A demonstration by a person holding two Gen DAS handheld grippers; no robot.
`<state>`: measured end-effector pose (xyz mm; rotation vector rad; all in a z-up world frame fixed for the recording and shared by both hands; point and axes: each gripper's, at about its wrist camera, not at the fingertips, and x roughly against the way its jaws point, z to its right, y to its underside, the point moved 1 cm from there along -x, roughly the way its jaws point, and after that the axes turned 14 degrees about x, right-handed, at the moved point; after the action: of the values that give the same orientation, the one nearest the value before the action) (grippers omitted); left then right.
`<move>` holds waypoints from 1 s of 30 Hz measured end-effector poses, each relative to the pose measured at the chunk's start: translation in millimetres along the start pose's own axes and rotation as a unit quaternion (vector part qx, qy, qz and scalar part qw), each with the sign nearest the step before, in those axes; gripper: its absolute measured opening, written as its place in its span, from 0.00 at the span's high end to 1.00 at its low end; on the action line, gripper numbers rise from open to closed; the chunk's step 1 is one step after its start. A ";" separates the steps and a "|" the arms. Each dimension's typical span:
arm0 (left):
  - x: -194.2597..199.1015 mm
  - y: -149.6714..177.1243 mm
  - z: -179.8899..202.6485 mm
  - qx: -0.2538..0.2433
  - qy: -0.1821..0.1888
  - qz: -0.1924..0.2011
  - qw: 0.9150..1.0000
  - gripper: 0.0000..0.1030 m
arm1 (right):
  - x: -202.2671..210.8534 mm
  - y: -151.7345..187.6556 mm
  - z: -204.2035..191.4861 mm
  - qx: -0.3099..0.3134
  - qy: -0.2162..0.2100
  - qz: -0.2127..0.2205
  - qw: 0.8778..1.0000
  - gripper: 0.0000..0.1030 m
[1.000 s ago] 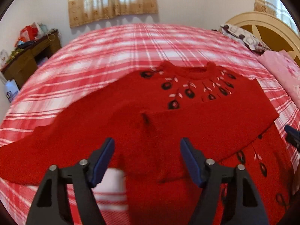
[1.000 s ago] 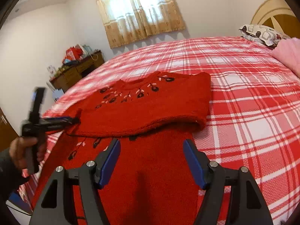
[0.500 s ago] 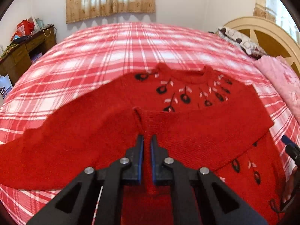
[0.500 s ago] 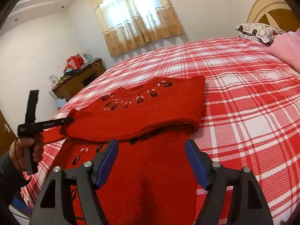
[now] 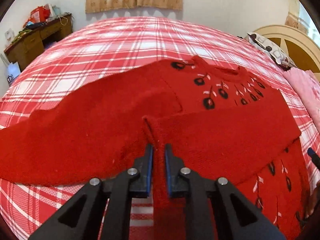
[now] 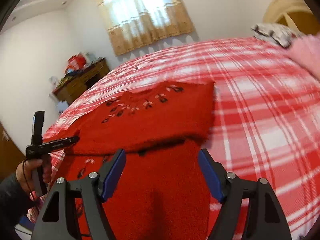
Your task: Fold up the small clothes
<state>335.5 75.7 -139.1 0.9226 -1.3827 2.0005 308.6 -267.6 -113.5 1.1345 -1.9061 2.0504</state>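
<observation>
A red knitted sweater (image 5: 230,140) with black flower embroidery lies on the plaid bed, its far sleeve folded across the chest. My left gripper (image 5: 158,152) has a raised fold of the sleeve's fabric between its blue pads; the jaws are narrow and opening slightly, with the cloth filling the gap. The right wrist view shows this same left gripper (image 6: 75,139) at the sweater's (image 6: 160,124) left side, held by a hand (image 6: 26,172). My right gripper (image 6: 162,154) hovers open above the sweater's lower body with nothing between its fingers. Its blue fingertip (image 5: 313,157) peeks in at the right edge.
The bed has a red and white plaid cover (image 5: 120,46). A pink cloth (image 5: 306,92) and a patterned pillow (image 5: 268,48) lie by the wooden headboard (image 5: 296,46). A cluttered wooden desk (image 5: 34,42) stands by the wall, and a curtained window (image 6: 148,18) is behind.
My left gripper went from wide open to shut on a pinch of the sleeve, then widened slightly with the fold bunched up between the pads. The right gripper stayed open and almost still.
</observation>
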 end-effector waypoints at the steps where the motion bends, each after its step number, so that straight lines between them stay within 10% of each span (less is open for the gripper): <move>1: 0.8 -0.1 1.0 0.000 -0.004 0.004 1.000 0.70 | -2.9 -13.1 -8.1 0.029 -0.001 -0.006 1.000 0.27; 9: 12.7 3.0 -1.7 -0.002 -0.006 0.019 1.000 0.24 | -77.8 -37.5 -5.0 0.081 -0.014 -0.103 0.991 0.27; 15: 38.9 4.8 -28.4 -0.003 -0.013 0.039 0.999 0.19 | -67.0 -12.6 45.6 0.011 0.039 -0.134 0.990 0.28; 21: 62.0 0.5 -91.7 0.009 -0.074 0.080 0.994 0.07 | -42.3 -38.5 8.6 0.070 0.026 -0.065 0.995 0.27; 30: 76.5 -12.2 -208.1 0.117 -0.179 0.099 0.972 0.07 | -83.0 -14.9 17.0 0.072 0.026 -0.129 0.989 0.27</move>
<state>248.4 279.3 -122.6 1.3526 -1.4965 2.2633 383.3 -247.5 -151.2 1.2691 -1.5170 2.0748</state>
